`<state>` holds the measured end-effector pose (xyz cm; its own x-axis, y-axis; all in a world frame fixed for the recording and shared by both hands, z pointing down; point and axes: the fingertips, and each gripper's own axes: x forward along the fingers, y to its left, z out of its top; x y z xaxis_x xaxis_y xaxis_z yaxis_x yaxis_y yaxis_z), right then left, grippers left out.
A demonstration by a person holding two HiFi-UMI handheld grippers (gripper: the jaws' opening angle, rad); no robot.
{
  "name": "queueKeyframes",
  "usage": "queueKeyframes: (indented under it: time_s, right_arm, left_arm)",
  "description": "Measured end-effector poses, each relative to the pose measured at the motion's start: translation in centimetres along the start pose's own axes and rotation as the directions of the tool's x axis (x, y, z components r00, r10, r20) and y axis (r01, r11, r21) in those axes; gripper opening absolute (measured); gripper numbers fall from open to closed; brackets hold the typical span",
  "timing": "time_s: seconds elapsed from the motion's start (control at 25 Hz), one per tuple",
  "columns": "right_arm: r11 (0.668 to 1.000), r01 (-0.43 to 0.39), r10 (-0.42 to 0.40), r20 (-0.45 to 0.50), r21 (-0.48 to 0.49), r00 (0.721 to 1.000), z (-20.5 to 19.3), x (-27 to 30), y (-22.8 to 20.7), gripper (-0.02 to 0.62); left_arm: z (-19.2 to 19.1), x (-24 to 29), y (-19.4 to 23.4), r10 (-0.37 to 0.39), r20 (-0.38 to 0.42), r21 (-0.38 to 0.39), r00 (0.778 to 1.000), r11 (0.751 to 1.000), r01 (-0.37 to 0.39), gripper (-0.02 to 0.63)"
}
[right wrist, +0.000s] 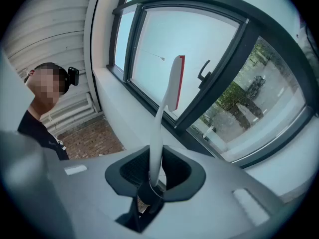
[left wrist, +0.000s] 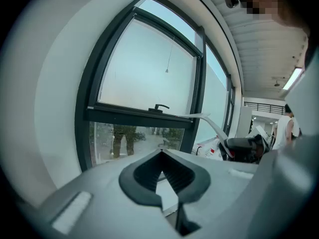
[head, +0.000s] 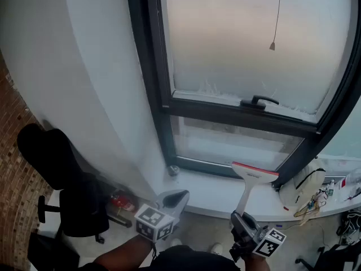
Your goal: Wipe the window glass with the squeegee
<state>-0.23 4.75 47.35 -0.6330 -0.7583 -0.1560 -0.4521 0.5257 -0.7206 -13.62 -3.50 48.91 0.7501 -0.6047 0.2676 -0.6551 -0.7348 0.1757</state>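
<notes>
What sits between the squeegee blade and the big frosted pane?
In the head view, the lower pane and the dark crossbar with its handle lie between the squeegee and the frosted pane.

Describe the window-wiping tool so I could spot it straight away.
Start at the big dark-framed window and drop to the white sill below it. There the white plastic squeegee with a red blade edge sticks up from the right gripper, the only T-shaped tool in sight.

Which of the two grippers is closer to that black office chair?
Left. The left gripper, jaws together, sits to the right of the black office chair; the right gripper, clamped on the squeegee, is farther right, beyond the left one.
</notes>
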Motion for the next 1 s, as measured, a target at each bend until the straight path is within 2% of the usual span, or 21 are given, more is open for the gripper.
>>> queueKeyframes:
  time_s: [0.36,0.56,0.76,1.0]
  right_arm:
    - [1.0,-0.003,0.003,0.0,0.003,1.0,-0.2,-0.1,-0.4,0.089]
    - [0.988,-0.142,0.138,0.06,0.065,0.989,0.7,0.2,1.5,0.098]
    - [0.995,-0.1,0.1,0.002,0.026,0.995,0.0,1.0,1.1,0.098]
    - [0.996,-0.083,0.083,-0.024,0.011,0.996,-0.6,1.5,0.9,0.098]
  left_arm:
    - [-0.2,0.1,-0.4,0.005,-0.002,0.02,1.0,1.0,-0.005,0.001]
    - [-0.4,-0.1,-0.4,0.01,-0.01,0.021,1.0,1.0,-0.01,0.001]
    - [0.0,-0.1,-0.6,0.005,-0.002,0.007,1.0,1.0,-0.005,0.001]
    - [0.2,-0.4,-0.5,0.0,0.008,0.012,1.0,1.0,-0.001,0.001]
